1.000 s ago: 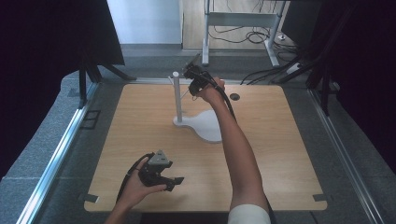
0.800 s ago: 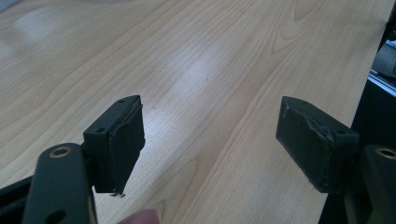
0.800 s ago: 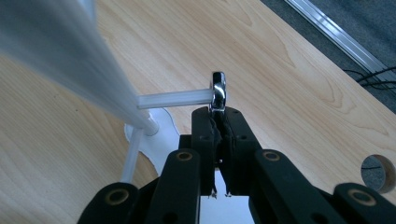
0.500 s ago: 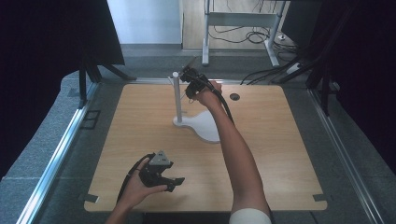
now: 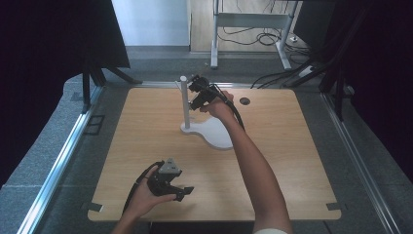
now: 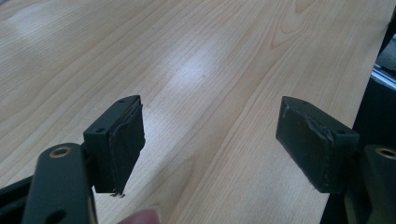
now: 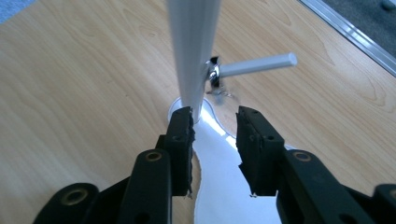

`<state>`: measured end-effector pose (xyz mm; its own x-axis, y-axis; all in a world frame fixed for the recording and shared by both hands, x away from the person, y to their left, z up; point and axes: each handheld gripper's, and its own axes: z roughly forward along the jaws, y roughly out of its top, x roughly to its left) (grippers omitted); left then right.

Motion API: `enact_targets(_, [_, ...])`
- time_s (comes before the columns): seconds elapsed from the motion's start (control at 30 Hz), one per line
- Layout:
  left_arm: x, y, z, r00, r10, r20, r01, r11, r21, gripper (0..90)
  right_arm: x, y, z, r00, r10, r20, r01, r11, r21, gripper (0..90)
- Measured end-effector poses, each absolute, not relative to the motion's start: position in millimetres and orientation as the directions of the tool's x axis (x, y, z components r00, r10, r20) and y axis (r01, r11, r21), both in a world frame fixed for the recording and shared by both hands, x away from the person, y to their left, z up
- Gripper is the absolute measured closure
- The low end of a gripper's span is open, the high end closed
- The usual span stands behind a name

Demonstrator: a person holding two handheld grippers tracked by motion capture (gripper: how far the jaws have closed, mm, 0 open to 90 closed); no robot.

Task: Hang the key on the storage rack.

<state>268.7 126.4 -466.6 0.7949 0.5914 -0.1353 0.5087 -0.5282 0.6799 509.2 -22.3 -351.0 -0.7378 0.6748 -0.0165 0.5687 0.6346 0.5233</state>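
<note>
A white stand rises from the wooden table (image 5: 292, 161): a thin upright pole (image 5: 184, 100) (image 7: 194, 46) on a flat white base (image 5: 214, 132) (image 7: 219, 186). A short white peg (image 7: 257, 64) sticks sideways from the pole, and a small shiny metal piece (image 7: 214, 77) hangs where they join. My right gripper (image 5: 194, 91) (image 7: 215, 126) hovers by the pole's top, looking down along it. Its jaws have just been opening and hold nothing; the left one is close beside the pole. My left gripper (image 5: 184, 191) (image 6: 210, 140) rests low near the table's front edge, open and empty.
A small dark round hole (image 5: 245, 101) marks the table behind the right hand. A metal rail (image 5: 58, 161) runs along the left side. Black curtains flank the table, and a metal frame with cables (image 5: 253, 34) stands on the floor beyond it.
My right gripper has shifted a little to the left, closer to the pole's top. The left hand and its gripper have stayed put.
</note>
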Motion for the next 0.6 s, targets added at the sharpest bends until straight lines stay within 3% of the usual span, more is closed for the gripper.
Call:
enact_targets(0.3, [267,124,-466,0.800,0.587,-0.123,0.500,-0.540,0.677,24.0,477,-54,-342,-0.756,0.655,0.003,0.537,0.617,0.575,55.5])
enact_targets(0.6, [264,128,-464,0.793,0.599,-0.114,0.500,-0.532,0.683,24.0,432,-101,-354,-0.765,0.644,0.026,0.514,0.585,0.627,52.6])
